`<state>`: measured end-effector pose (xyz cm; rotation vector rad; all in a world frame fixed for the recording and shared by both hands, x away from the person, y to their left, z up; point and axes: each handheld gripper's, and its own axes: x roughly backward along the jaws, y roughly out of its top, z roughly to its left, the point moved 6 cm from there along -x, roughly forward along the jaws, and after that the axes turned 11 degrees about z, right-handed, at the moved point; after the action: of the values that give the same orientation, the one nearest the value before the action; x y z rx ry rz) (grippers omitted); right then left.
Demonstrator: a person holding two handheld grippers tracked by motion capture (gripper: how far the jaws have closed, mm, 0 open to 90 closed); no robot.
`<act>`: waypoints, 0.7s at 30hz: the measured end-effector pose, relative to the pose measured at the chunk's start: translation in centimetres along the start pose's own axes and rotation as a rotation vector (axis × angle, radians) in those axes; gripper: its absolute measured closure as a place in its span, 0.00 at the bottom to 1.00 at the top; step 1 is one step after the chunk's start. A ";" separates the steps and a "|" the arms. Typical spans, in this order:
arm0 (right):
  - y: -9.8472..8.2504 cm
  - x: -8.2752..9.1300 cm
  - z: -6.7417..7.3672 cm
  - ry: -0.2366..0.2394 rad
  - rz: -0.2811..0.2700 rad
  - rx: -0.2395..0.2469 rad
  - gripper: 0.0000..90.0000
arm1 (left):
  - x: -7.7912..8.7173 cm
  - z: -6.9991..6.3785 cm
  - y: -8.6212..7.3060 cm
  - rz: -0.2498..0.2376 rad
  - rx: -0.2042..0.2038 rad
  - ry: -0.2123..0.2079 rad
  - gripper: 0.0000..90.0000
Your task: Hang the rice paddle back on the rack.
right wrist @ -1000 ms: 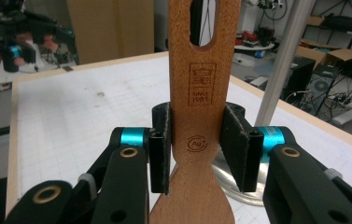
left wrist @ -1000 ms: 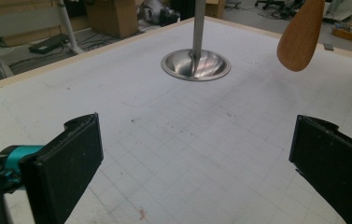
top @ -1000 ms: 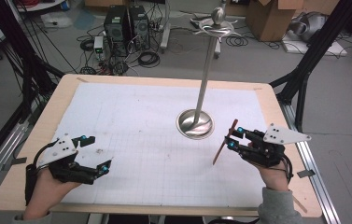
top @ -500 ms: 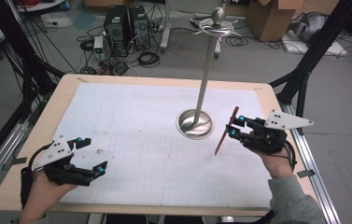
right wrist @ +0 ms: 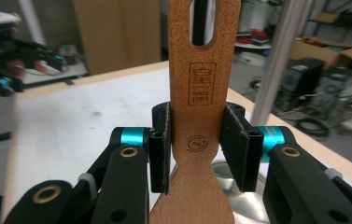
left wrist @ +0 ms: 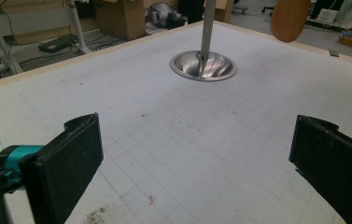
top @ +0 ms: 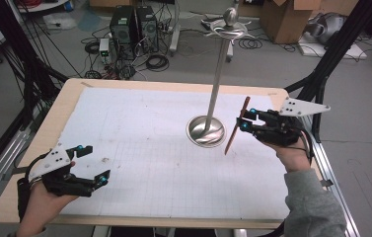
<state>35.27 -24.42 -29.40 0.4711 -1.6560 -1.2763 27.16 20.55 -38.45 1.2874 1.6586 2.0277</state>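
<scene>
Nearest the person, the left gripper (top: 82,170) rests low over the white mat (top: 139,148), jaws spread wide with nothing between them; farther in, the right gripper (top: 246,120) is clamped on the handle of a wooden spatula (top: 236,126), held tilted in the air just beside the metal stand (top: 216,79), slotted end uppermost; judged step: carrying the spatula to the stand's hooks (top: 230,30); the next move likely calls for raising it and lining the slot (right wrist: 200,21) with a hook.

bench (top: 75,96): wood rim | white grid sheet (top: 139,148) on top | metal stand (top: 206,131) on sheet, right of centre
</scene>
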 end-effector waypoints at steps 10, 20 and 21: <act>1.0 0.1 -1.6 0.033 -0.024 -0.019 0.72 | -0.1 0.0 -0.2 0.007 0.002 0.000 0.04; 2.5 0.5 -3.0 0.011 -0.021 -0.031 0.72 | 0.4 0.7 -0.6 -0.004 0.034 0.007 0.04; 2.6 0.5 -3.2 0.011 -0.020 -0.032 0.72 | 0.3 0.8 -0.6 -0.002 0.033 0.004 0.04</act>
<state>38.41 -25.46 -26.86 0.4754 -1.6227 -1.3113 27.32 21.52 -38.85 1.2928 1.7013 2.0112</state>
